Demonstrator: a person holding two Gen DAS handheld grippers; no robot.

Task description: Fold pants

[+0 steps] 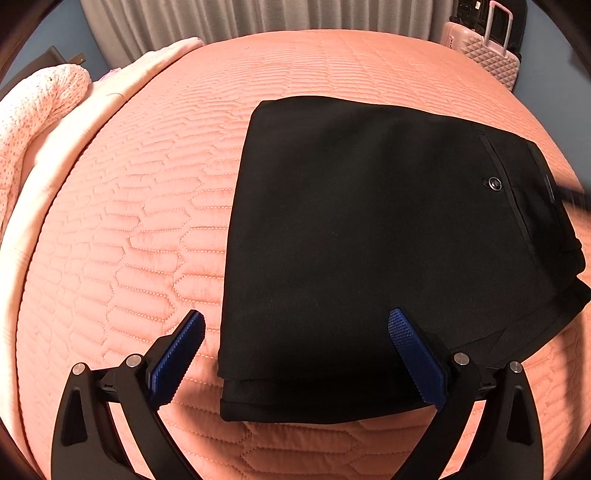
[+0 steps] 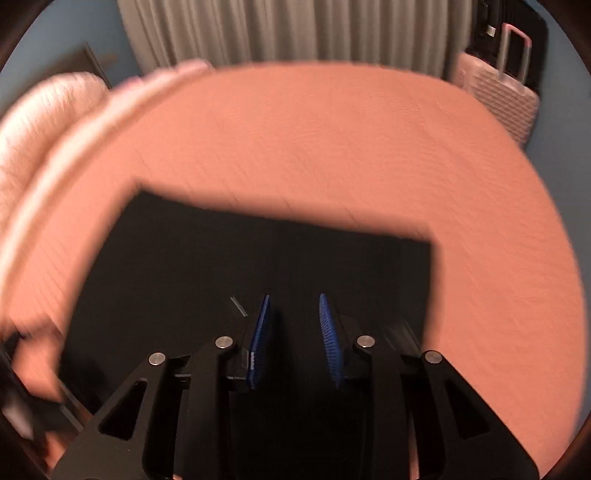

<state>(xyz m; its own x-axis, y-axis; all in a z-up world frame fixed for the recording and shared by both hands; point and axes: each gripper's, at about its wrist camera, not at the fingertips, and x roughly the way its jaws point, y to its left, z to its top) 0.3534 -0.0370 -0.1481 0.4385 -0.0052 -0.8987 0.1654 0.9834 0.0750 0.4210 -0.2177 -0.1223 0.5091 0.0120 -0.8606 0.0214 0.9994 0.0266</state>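
Observation:
Black pants point(image 1: 369, 240) lie folded into a thick rectangle on the salmon quilted bed cover point(image 1: 147, 221). A back-pocket button point(image 1: 494, 183) faces up near the right side. My left gripper point(image 1: 295, 317) hangs above the near left corner of the stack with its blue pads wide apart and nothing between them. One pad is over the cover, the other over the cloth. The right wrist view is blurred. There my right gripper point(image 2: 294, 296) is above the pants point(image 2: 258, 266), with a narrow gap between its pads and no cloth pinched.
A knitted pink blanket point(image 1: 37, 110) and pale bedding lie along the left edge of the bed. A pink hard-shell suitcase point(image 1: 487, 55) stands past the far right corner. Grey curtains point(image 1: 258, 18) hang behind the bed. Bare cover point(image 2: 332, 147) stretches beyond the pants.

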